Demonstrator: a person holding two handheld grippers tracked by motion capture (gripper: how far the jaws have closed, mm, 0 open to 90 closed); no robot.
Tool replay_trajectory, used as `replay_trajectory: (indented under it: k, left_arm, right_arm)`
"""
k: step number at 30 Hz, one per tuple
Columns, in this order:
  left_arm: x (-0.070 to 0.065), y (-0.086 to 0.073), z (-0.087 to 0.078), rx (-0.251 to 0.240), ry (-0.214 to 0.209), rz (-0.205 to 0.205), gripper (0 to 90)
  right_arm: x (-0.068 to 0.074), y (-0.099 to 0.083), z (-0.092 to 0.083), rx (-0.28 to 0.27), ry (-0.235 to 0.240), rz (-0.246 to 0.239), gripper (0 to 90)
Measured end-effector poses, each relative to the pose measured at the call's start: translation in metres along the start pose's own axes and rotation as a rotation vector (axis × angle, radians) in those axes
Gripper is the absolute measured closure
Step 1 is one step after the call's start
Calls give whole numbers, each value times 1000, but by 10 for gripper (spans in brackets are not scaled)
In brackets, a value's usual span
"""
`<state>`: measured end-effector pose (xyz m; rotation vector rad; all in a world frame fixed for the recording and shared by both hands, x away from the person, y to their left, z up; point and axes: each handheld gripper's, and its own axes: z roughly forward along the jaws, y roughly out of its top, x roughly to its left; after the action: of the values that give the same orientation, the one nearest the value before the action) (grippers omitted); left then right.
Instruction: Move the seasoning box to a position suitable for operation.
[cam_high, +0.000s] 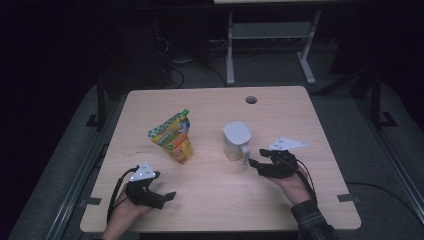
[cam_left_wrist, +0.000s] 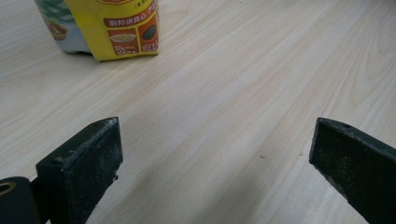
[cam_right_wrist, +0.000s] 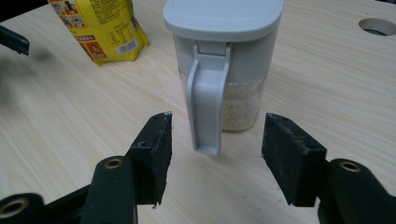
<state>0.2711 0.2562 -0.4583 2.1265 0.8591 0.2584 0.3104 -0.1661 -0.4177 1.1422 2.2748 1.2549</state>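
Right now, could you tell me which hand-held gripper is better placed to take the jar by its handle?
Right. The right hand-held gripper faces the jar's handle, its open jaws either side, not yet touching. The left hand-held gripper sits apart, nearer the yellow pouch.

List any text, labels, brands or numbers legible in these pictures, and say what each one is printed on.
Nothing can be read with certainty.
Yellow pouch: a dark strip of Chinese characters above two small food pictures, too blurred to quote.
Yellow pouch, other face: fine print and a barcode, too small to read.
Lidded jar: no writing on the lid, the handle or the clear body.
Table: no markings.
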Motion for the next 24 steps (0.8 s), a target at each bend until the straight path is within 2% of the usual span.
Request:
replay_trajectory:
  k: [6,24]
  left_arm:
    - [0,0,0,-3,0,3,21]
    - [0,0,0,4,-5,13,21]
  right_arm:
    - [5,8,8,1,-8,-7,445]
    - [9,24,29,8,-44,26,517]
